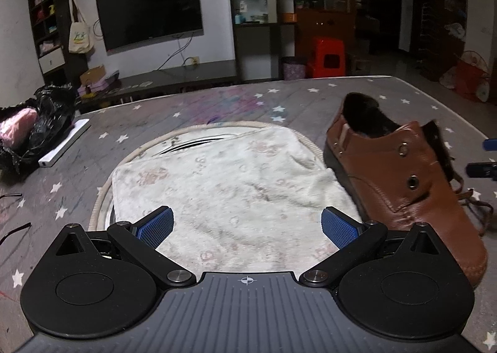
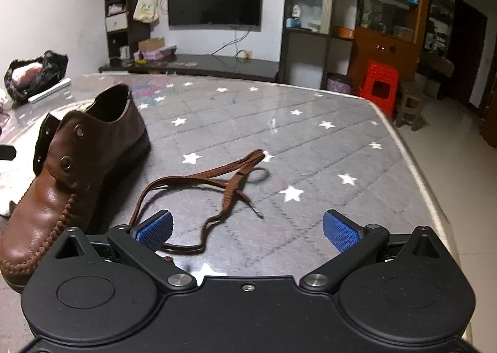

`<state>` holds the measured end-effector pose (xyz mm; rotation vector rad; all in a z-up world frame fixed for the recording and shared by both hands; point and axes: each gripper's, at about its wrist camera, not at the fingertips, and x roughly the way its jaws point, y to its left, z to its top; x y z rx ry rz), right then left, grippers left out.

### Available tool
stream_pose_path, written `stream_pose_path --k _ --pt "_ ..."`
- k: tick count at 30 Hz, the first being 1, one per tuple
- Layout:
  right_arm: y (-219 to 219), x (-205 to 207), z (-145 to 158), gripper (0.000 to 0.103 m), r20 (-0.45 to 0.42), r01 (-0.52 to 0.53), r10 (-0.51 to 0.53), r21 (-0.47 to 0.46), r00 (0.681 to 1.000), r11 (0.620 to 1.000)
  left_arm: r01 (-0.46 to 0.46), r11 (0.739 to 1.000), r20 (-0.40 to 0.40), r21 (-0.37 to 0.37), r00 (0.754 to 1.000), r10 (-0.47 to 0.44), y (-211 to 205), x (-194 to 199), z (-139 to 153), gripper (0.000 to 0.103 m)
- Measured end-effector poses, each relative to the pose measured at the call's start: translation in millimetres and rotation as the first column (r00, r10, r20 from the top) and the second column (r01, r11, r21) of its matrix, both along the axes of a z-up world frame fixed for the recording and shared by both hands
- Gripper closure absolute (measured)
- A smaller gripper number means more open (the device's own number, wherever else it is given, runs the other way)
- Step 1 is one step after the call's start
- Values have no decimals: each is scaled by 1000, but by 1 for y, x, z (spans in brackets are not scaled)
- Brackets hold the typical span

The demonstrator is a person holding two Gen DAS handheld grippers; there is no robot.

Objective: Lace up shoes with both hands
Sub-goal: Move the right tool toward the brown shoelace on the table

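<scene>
A brown leather shoe (image 1: 400,179) with metal eyelets stands on the star-patterned table, toe toward me, at the right of the left wrist view. It also shows at the left of the right wrist view (image 2: 71,172). A loose brown lace (image 2: 217,188) lies on the table to the shoe's right, just ahead of my right gripper (image 2: 247,230), which is open and empty. My left gripper (image 1: 247,225) is open and empty above a white towel (image 1: 230,191), left of the shoe. The right gripper's tips (image 1: 484,163) show at the far right edge.
The towel lies over a round mat (image 1: 102,197). A black plastic bag (image 1: 34,132) and a white flat box (image 1: 65,144) sit at the table's far left. The table's right edge (image 2: 416,166) drops to the floor. A red stool (image 2: 379,85) stands beyond.
</scene>
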<state>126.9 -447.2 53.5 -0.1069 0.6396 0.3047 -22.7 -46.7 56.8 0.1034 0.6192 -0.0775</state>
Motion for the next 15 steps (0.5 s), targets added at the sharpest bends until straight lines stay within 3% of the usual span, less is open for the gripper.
stream_pose_path --k 3,6,8,11,15 --pt "5 7 0 0 -3 -7 7 -8 1000 1000 8 1000 -1 -4 1000 -8 -3 1 1 0" --pt "1 17 1 9 -21 -20 20 0 1000 1000 22 1000 2 0 1000 -22 -9 5 2 0" --pt "13 18 -1 28 -19 -40 40 1 999 999 31 1000 4 2 1000 -31 -11 6 2 0" --pt "31 19 -2 45 -10 -71 71 11 997 997 44 999 7 6 999 -44 -15 7 2 0" --pt "32 24 2 46 -40 -121 125 90 991 989 59 998 7 11 998 -59 -16 11 3 0"
